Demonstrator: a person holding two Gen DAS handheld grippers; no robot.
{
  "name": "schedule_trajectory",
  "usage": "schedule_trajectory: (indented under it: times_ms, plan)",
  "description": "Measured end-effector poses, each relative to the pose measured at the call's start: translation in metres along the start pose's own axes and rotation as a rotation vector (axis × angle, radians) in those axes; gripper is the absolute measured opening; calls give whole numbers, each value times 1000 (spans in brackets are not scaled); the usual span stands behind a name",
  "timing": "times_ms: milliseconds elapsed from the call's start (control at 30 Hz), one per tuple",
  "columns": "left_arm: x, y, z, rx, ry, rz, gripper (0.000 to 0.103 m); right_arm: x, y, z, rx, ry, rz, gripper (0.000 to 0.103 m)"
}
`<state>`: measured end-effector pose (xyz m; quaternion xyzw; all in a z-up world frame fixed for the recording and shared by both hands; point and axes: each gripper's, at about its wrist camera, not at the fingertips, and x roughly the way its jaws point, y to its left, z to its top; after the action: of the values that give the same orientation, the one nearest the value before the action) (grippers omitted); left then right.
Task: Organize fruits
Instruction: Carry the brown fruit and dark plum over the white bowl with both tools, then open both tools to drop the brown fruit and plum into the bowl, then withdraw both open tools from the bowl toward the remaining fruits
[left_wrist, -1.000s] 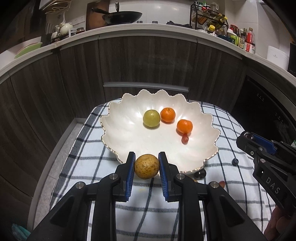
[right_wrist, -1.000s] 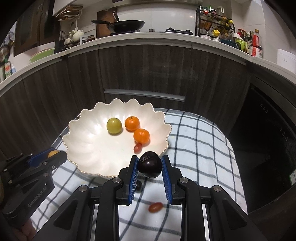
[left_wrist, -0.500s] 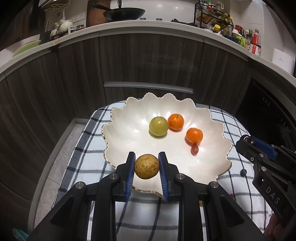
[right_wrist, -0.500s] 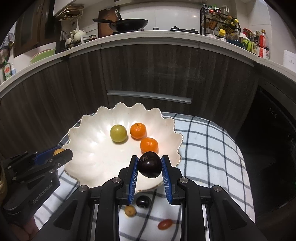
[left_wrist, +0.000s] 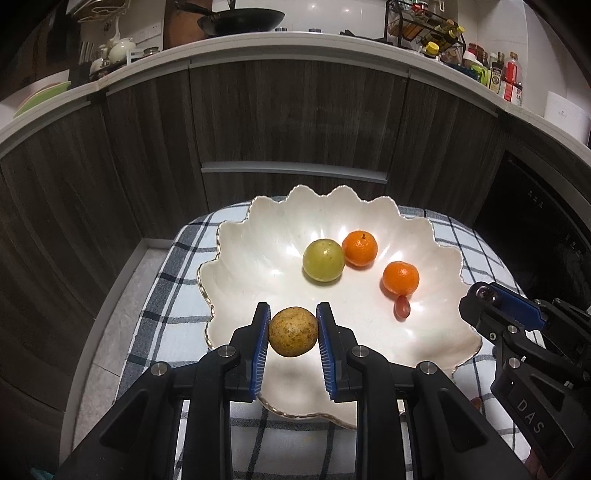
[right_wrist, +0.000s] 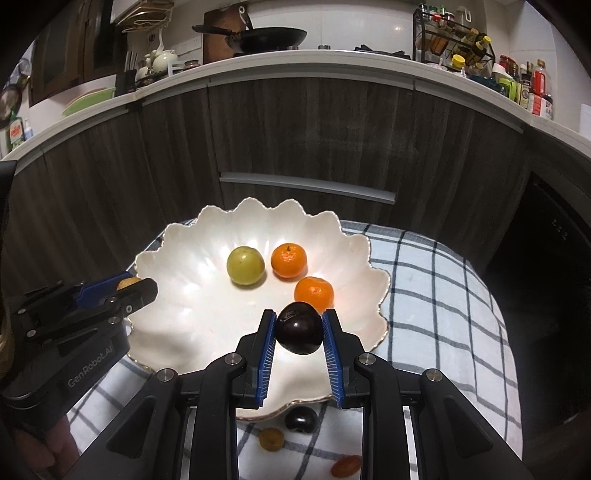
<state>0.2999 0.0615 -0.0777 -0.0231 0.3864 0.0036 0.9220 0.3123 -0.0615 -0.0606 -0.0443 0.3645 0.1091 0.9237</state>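
Note:
A white scalloped bowl (left_wrist: 255, 258) (right_wrist: 177, 258) sits on a checked cloth. In it lie a green fruit (left_wrist: 323, 260) (right_wrist: 245, 266), two oranges (left_wrist: 359, 248) (left_wrist: 400, 277) and a small red fruit (left_wrist: 402, 307). My left gripper (left_wrist: 293, 332) is shut on a speckled yellow-brown fruit (left_wrist: 293, 331) and holds it over the bowl's near left part. My right gripper (right_wrist: 299, 328) is shut on a dark plum (right_wrist: 299, 327) over the bowl's near right part.
On the cloth (right_wrist: 436, 295) in front of the bowl lie a small dark fruit (right_wrist: 301, 419), a small yellow fruit (right_wrist: 271, 438) and a red cherry tomato (right_wrist: 345, 466). Dark cabinet fronts (left_wrist: 295, 122) stand close behind the table. A dark oven front (right_wrist: 554, 236) is at the right.
Both grippers have moved forward with their fruit, from over the cloth and the bowl's near rim to over the inside of the bowl.

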Motion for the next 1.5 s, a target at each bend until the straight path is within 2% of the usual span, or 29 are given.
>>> schedule_trajectory:
  times_ms: [267, 333, 467, 500, 567, 633, 700, 733, 800, 933, 1500]
  plan:
    - [10, 2, -4, -2, 39, -2, 27, 13, 2, -3, -4, 35, 12, 27]
    - [10, 1, -4, 6, 34, 13, 32, 13, 2, -3, -3, 40, 11, 27]
    - [5, 1, -3, 11, 12, 15, 50, 11, 1, -2, 1, 35, 2, 28]
    - [4, 1, -2, 16, 6, 18, 54, 10, 1, -2, 1, 34, 0, 31]
    - [1, 1, -1, 17, -6, 22, 59, 7, 0, -1, 6, 26, -7, 44]
    - [-1, 0, -1, 19, -12, 28, 67, 2, -3, 0, 17, 4, -13, 62]
    - [-4, 1, 0, 11, -17, 28, 75, -3, -4, 1, 25, -14, -24, 70]
    - [-5, 1, 0, 9, -17, 26, 77, -4, -5, 2, 27, -18, -29, 72]
    - [-8, 1, -1, 7, -23, 33, 89, -6, -6, 3, 30, -22, -33, 74]
    - [-13, 1, -2, 6, -29, 37, 91, -9, -9, 3, 37, -18, -51, 77]
    - [-34, -18, -2, 23, -47, 14, 91, -37, -27, 3, 57, -47, -81, 77]
